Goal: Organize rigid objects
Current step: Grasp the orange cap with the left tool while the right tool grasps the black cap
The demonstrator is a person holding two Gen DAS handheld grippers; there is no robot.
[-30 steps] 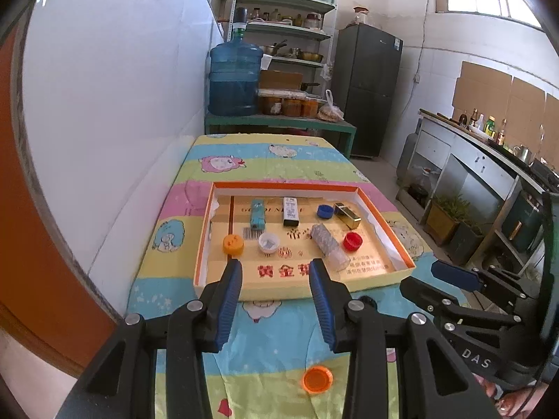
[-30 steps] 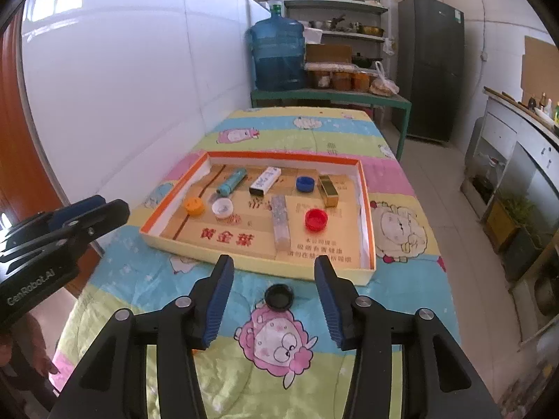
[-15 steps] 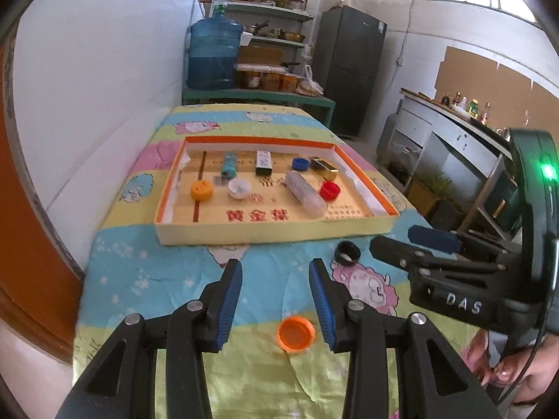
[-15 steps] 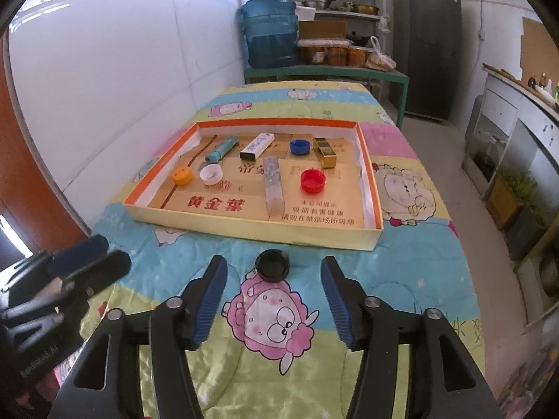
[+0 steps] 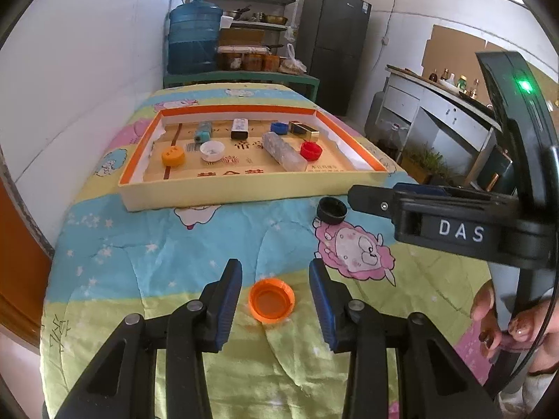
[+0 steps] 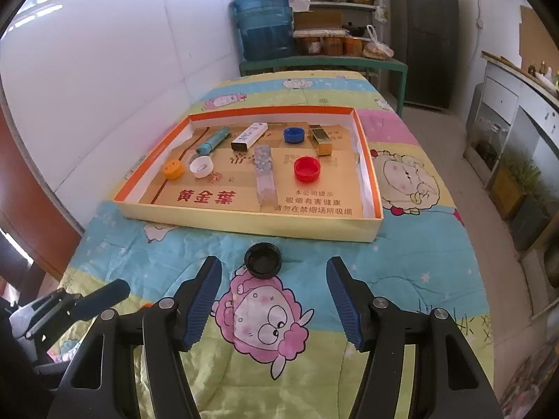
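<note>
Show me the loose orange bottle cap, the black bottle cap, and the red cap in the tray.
orange plastic bottle cap (image 5: 271, 299), left wrist view, hollow inside
black plastic bottle cap (image 6: 262, 259), right wrist view, open top
red plastic cap (image 6: 307, 169), right wrist view, its middle

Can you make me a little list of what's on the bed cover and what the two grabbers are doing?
tray: on the cover, holding caps and small boxes
orange cap: on the cover, between the open left gripper fingers, not touched
black cap: on the cover, just ahead of the right gripper
right gripper: open, jaws just widened, nothing between them
</note>
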